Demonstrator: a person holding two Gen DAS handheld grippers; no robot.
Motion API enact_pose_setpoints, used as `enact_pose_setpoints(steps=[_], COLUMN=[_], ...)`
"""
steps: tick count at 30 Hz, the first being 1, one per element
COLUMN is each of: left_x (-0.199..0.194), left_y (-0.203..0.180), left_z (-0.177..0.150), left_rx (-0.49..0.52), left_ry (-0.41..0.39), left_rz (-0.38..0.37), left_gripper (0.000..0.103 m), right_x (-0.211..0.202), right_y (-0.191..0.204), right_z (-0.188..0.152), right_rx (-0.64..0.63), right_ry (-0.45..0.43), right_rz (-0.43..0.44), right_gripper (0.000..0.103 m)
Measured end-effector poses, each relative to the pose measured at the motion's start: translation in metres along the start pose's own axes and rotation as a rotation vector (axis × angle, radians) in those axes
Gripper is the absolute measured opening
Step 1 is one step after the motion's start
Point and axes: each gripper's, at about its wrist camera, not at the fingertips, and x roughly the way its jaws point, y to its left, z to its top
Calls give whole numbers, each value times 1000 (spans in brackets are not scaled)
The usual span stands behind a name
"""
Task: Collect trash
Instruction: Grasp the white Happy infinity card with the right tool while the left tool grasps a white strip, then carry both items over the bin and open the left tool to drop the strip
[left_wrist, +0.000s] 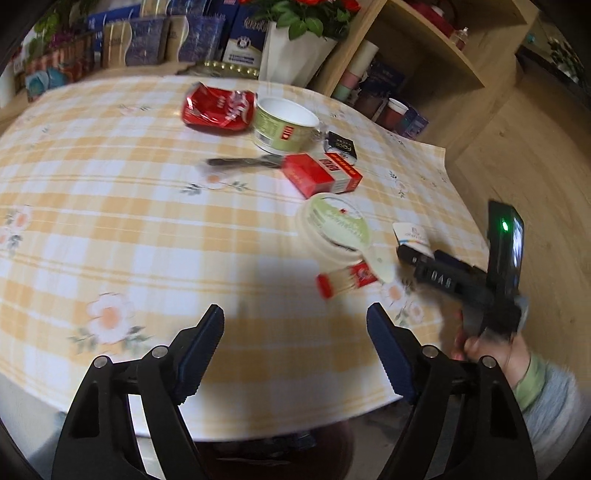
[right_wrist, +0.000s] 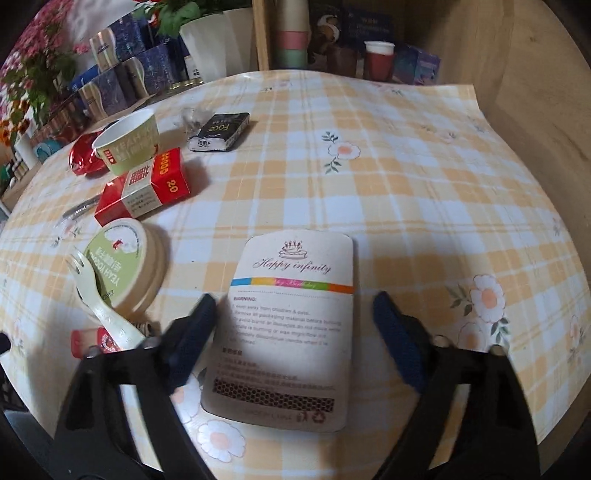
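A beige "Happy infinity" card (right_wrist: 295, 325) lies flat on the checked tablecloth between the fingers of my right gripper (right_wrist: 293, 306). That gripper is open, its left pad close to the card's edge and its right pad apart from it. In the left wrist view the same card (left_wrist: 412, 234) shows at the right gripper's tip. My left gripper (left_wrist: 295, 321) stands open over bare cloth. Other trash: a crumpled red wrapper (left_wrist: 218, 107), a green paper cup (left_wrist: 284, 125), a red cigarette box (left_wrist: 321, 173), a black tissue pack (right_wrist: 219, 131), a green-labelled lid (right_wrist: 125, 262), a white spork (right_wrist: 99, 299) and a small red pack (left_wrist: 345, 278).
The table (left_wrist: 110, 206) has a yellow checked cloth with flowers. A wooden shelf (left_wrist: 413, 62) with cups stands behind it. Boxes (left_wrist: 147, 40) and a white flower pot (left_wrist: 288, 51) line the far edge. A hand (left_wrist: 491, 347) in a grey sleeve holds the right gripper. A clear-wrapped utensil (left_wrist: 240, 162) lies by the box.
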Motion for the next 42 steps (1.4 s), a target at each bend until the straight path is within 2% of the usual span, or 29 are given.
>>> enact_pose_setpoints(steps=[3, 6, 9, 13, 14, 18, 21, 25, 27, 29, 32, 35, 42], left_x=[21, 42, 61, 82, 83, 91, 92, 86, 81, 76, 66, 56, 21], left_y=[-10, -27, -35, -33, -33, -43, -46, -44, -43, -39, -31, -28, -19], left_z=[10, 23, 36, 46, 48, 53, 52, 50, 49, 50, 49, 46, 36], left_rx=[-38, -15, -21, -93, -104, -42, 36, 52, 58, 47, 48, 110, 149], left_ry=[33, 45, 49, 77, 61, 50, 36, 28, 25, 22, 13, -3, -23], left_rz=[-26, -24, 2, 56, 61, 114, 153, 130, 135, 120, 88, 93, 59], left_gripper=[77, 77, 77, 76, 76, 75, 63, 46, 30, 4, 4, 4, 4], right_x=[-6, -15, -27, -38, -43, -52, -57, -62, -64, -66, -70, -73, -83], right_y=[-8, -19, -24, -27, -28, -26, -26, -25, -22, -20, -18, -17, -16], right_z=[-1, -1, -4, -8, -10, -15, -16, -16, -17, -18, -20, -23, -30], right_rx=[30, 94, 115, 128, 134, 135, 145, 152, 148, 146, 143, 144, 159], right_ry=[-2, -26, -60, -83, -91, -105, -107, -118, -120, -122, -127, -126, -124], right_rz=[57, 142, 161, 170, 178, 195, 206, 217, 221, 227, 233, 237, 252], right_gripper=[68, 67, 67, 66, 66, 66, 66, 66, 66, 66, 66, 66, 66])
